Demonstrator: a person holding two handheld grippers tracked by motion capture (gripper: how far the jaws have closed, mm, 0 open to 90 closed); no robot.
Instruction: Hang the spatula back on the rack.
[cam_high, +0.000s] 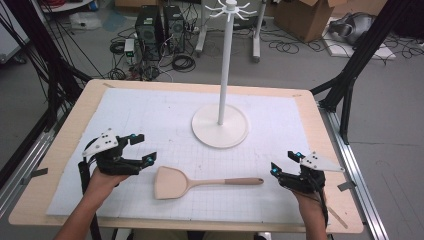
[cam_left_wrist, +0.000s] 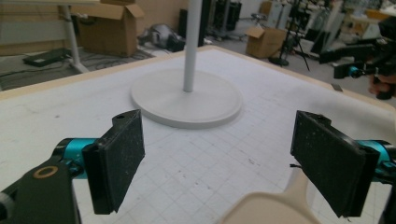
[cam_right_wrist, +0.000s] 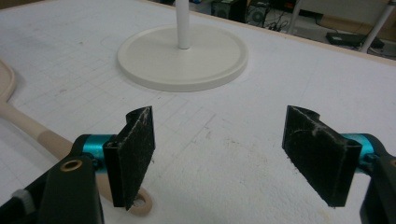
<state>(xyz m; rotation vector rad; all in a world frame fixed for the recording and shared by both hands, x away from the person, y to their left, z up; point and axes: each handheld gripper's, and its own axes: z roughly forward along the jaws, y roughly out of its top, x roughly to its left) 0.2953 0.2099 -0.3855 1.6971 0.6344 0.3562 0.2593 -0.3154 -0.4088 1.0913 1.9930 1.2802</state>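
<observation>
High view: the wooden spatula (cam_high: 200, 183) is lying flat on the white gridded mat (cam_high: 150, 115), between the two grippers, blade toward the left and handle toward the right. The left gripper (cam_high: 142, 148) is sitting just beside the blade with its jaws standing apart and nothing between them. The right gripper (cam_high: 284, 162) is resting near the handle end, jaws likewise apart and holding nothing. The white hook stand (cam_high: 220, 122) is standing upright beyond the spatula, its hooks carrying nothing. Judgement: the work is at its start; grasping, lifting and, most likely, hanging the spatula are all left to do.

Left gripper view: the jaw pads (cam_left_wrist: 122, 154) are showing as flat, black, matte rectangles with a speckled surface, set on teal mounts. The rounded, pale blade is entering at the bottom edge, below the gap. The stand's base is appearing as a smooth, thin, round disc with a slim post.

Right gripper view: the slender round handle is running under the left jaw, ending in a hanging loop (cam_right_wrist: 142, 201). The mat is looking soft, printed with a fine grid.
</observation>
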